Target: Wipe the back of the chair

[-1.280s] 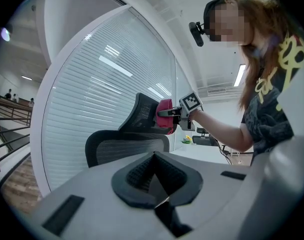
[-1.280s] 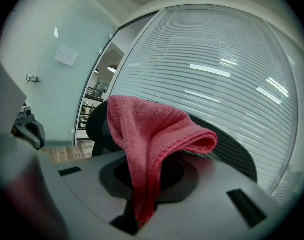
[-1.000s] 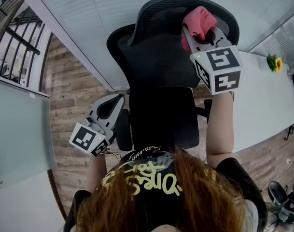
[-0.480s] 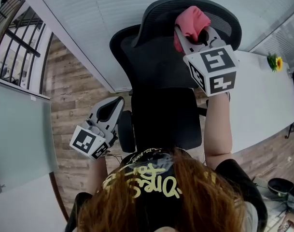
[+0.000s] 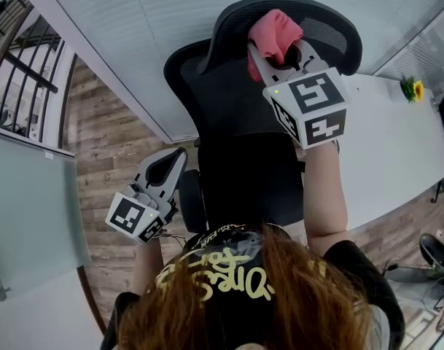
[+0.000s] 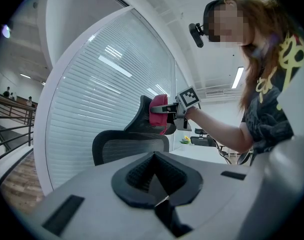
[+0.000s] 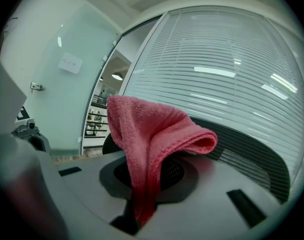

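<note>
A black mesh office chair [image 5: 236, 100] stands below me with its curved upper back [image 5: 232, 20] toward the window. My right gripper [image 5: 280, 49] is shut on a folded pink cloth [image 5: 274, 29], which lies against the top of that back, right of its middle. In the right gripper view the cloth [image 7: 152, 134] drapes out of the jaws, with the chair's mesh [image 7: 246, 149] just behind it. My left gripper [image 5: 176, 155] hangs beside the chair's left armrest, shut and holding nothing. The left gripper view looks up at the chair [image 6: 129, 146], the cloth [image 6: 159, 115] and the right gripper [image 6: 174, 111].
A slatted glass wall [image 5: 170, 20] runs close behind the chair. A white table [image 5: 396, 152] with a small yellow flower [image 5: 413, 92] stands to the right. The floor [image 5: 112, 144] on the left is wood planks, and a black railing [image 5: 25, 64] is at the far left.
My right gripper has slid the pink cloth to the left along the top of the chair back. The left gripper has stayed in place.
</note>
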{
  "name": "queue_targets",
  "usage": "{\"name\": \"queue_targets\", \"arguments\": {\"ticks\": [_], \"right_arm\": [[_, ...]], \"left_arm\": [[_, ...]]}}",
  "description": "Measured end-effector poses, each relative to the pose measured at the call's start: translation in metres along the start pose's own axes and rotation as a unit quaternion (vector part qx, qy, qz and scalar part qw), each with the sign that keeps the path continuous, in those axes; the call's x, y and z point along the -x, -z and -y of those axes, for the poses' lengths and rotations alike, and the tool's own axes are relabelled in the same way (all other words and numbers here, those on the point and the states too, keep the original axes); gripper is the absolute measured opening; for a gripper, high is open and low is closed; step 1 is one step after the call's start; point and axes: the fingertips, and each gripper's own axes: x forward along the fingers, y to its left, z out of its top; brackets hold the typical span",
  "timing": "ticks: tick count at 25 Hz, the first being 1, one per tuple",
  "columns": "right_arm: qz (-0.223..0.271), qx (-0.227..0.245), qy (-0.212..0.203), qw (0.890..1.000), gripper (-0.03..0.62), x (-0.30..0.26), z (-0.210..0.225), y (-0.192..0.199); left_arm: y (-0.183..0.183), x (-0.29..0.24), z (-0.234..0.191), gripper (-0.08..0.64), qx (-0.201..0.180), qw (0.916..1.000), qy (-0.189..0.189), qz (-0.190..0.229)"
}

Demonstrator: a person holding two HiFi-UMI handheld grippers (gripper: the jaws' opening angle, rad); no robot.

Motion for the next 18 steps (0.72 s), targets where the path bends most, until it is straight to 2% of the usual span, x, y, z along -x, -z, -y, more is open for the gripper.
{"name": "queue_targets", "arguments": {"ticks": [18], "right_arm": [[0.030,-0.053,-0.027,0.998,0.058,0.000,-0.027,-0.008]], "left_arm": [[0.002,0.007,-0.004,-0.009,0.001,1.0000,-0.001,0.007]]}}
